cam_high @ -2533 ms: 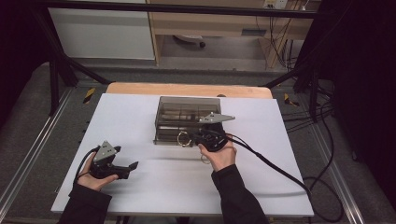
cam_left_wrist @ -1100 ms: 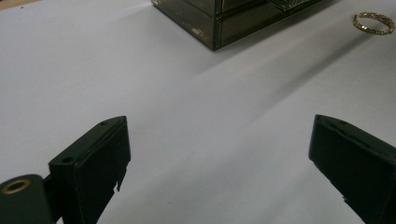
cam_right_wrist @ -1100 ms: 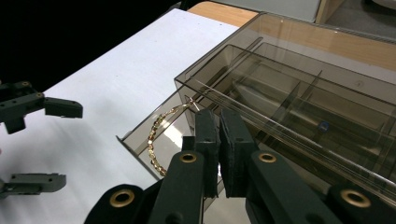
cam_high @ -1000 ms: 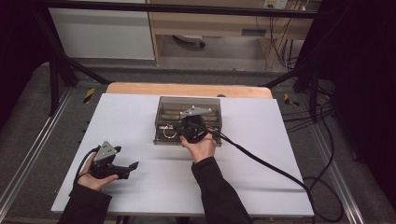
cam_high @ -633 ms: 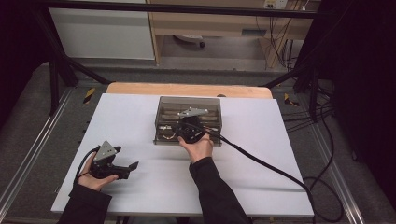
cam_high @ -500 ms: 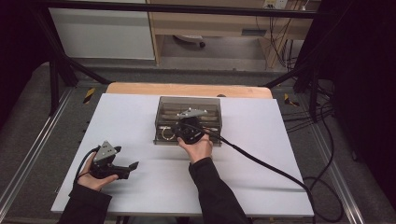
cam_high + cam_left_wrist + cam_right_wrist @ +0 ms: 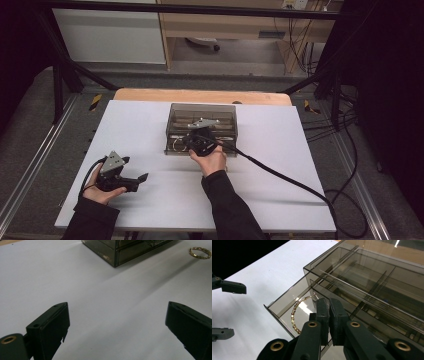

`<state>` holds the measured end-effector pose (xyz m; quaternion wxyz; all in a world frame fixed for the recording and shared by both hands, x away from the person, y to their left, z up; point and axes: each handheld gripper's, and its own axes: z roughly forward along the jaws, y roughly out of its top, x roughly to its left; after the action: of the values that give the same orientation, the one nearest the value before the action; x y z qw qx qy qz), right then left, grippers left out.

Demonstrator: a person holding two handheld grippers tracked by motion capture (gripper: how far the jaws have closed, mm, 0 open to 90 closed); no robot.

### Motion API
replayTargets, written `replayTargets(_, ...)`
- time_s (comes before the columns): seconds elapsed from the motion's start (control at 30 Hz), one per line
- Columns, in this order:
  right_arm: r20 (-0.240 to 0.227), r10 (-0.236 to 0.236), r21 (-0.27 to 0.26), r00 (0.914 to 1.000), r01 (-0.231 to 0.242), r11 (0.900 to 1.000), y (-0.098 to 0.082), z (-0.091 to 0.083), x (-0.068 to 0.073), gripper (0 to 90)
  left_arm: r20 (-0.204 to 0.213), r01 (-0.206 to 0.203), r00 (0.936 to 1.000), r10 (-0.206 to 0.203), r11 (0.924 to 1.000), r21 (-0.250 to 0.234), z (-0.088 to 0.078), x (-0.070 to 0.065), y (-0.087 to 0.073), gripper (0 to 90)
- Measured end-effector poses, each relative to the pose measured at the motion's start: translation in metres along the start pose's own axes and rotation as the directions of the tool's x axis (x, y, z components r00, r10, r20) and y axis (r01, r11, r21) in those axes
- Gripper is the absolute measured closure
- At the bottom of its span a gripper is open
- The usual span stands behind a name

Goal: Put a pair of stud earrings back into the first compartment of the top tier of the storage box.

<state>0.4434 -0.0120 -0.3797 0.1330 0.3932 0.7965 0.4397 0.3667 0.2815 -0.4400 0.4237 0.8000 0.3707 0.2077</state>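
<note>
The desk [image 7: 310,165] carries a smoky clear drawer box [image 7: 202,112] near its far edge, middle. Its lower drawer [image 7: 287,312] stands pulled out toward the person, a gold bracelet [image 7: 295,315] lying inside. The right tongs [image 7: 329,305], closed on nothing visible, hover at the drawer; best to open them, then dip squarely over the chain. The left tongs [image 7: 131,172] rest open near the desk's near-left corner.

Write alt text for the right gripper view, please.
The right gripper, jaws shut, sits over the pulled-out drawer of a smoky clear plastic organizer box, beside a gold chain bracelet lying in the drawer. The box stands on a white table; the left gripper's open jaws show at far left.
</note>
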Motion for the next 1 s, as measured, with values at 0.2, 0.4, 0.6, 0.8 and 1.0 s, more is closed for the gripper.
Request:
replayTargets(0.2, -0.004, 0.003, 0.006, 1.0000, -0.003, 1.000, -0.001, 0.002, 0.000, 85.9, 0.000, 0.001, 1.0000, -0.001, 1.0000, -0.001, 0.000, 0.000, 0.000, 5.4)
replayTargets(0.4, -0.007, -0.003, -0.023, 1.0000, 0.002, 1.000, 0.002, -0.003, 0.000, 79.0, 0.000, 0.001, 1.0000, -0.001, 1.0000, -0.002, 0.000, 0.000, 0.000, 5.4)
replayTargets(0.6, -0.022, -0.012, -0.051, 0.9997, 0.011, 0.999, 0.009, -0.019, 0.000, 64.3, 0.000, 0.001, 1.0000, -0.001, 1.0000, -0.002, 0.000, 0.000, 0.000, 5.4)
replayTargets(0.8, -0.028, -0.036, -0.077, 0.9990, 0.033, 0.996, 0.015, -0.037, 0.000, 45.6, -0.001, 0.001, 1.0000, -0.001, 1.0000, -0.001, 0.000, 0.000, 0.000, 5.4)
replayTargets(1.0, -0.027, -0.034, -0.082, 0.9990, 0.032, 0.996, 0.016, -0.053, -0.004, 29.2, -0.001, 0.000, 1.0000, 0.000, 1.0000, 0.001, 0.000, 0.000, 0.000, 5.4)
